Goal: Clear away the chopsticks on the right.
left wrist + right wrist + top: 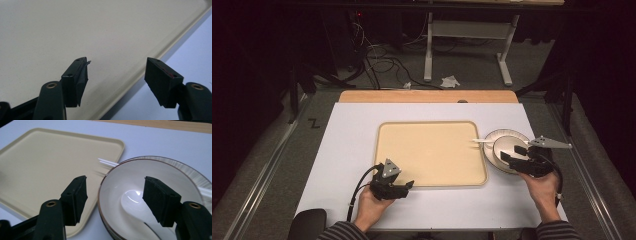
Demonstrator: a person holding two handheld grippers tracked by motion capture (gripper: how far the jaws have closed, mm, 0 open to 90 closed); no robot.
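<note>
A cream tray [432,152] lies in the middle of the white table top. To its right a white bowl [507,146] with a brown rim stands on a plate [499,134], and a white fork [482,141] pokes from the plate toward the tray. My right gripper [513,153] hovers open over the bowl. In the right gripper view the bowl's [130,182] near rim lies between the open jaws [115,187], untouched, and what looks like a white spoon [135,202] rests inside. My left gripper [404,187] is open at the tray's front left, its jaws [117,67] above the tray's rim [150,60].
The white table top [352,130] has bare room left of and in front of the tray. A wooden strip [427,96] runs along the far edge. Beyond it are cables, a desk frame [428,50] and crumpled paper [450,81] on the floor.
</note>
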